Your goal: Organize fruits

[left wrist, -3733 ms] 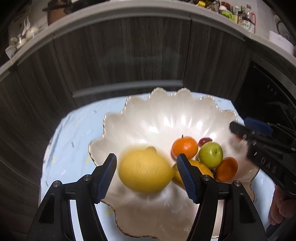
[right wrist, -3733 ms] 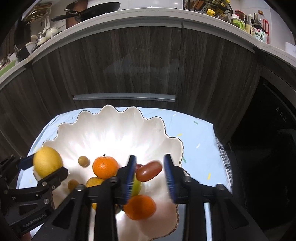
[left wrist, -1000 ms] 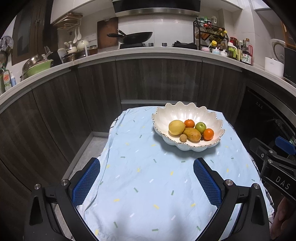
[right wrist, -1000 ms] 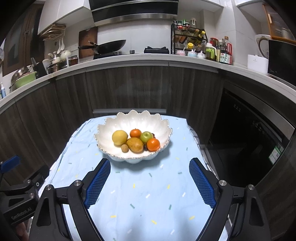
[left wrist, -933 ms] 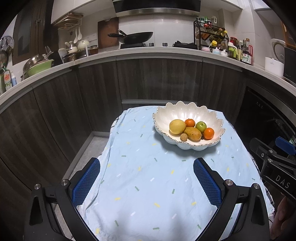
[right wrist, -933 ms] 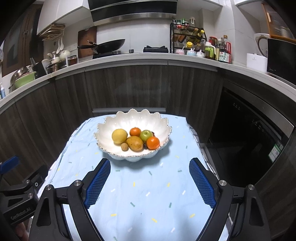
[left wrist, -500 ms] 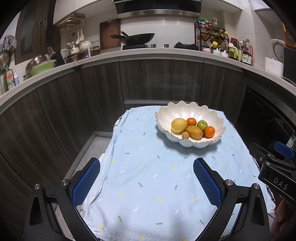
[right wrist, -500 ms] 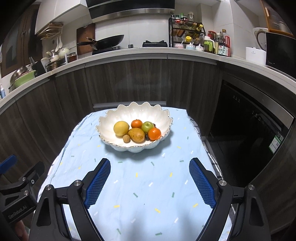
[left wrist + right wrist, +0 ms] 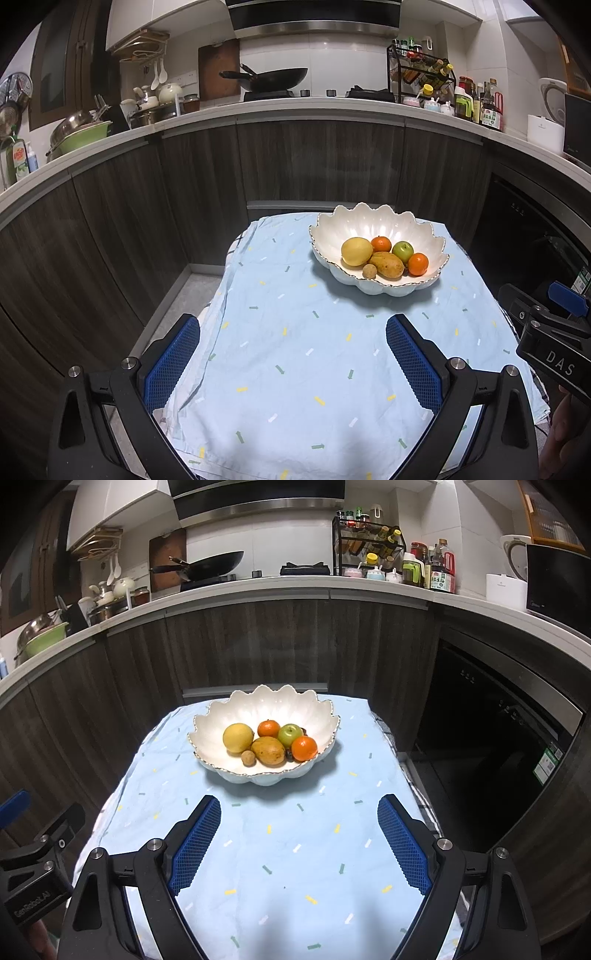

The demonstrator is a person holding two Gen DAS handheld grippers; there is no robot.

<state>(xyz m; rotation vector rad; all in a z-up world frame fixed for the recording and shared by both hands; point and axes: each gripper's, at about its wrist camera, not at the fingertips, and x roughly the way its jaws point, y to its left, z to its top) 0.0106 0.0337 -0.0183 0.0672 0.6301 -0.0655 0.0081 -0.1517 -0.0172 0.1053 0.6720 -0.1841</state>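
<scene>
Fruits gathered in the scalloped white bowl (image 9: pixel 236 716), upper centre of the right wrist frame, on the cloth-covered counter (image 9: pixel 280 849). Left gripper (image 9: pixel 293 354) and right gripper (image 9: pixel 299 834) stand wide open, empty, well short of it. Organizing appears complete; no further grasp seems needed.

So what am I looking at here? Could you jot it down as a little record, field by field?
Setting: kitchen, table under a light blue cloth
Bowl: white scalloped bowl on the cloth
Fruit in bowl: lemon, mango, green apple, two oranges, a small brown fruit
Left gripper: open, empty
Right gripper: open, empty
Loose fruit on cloth: none visible
</scene>
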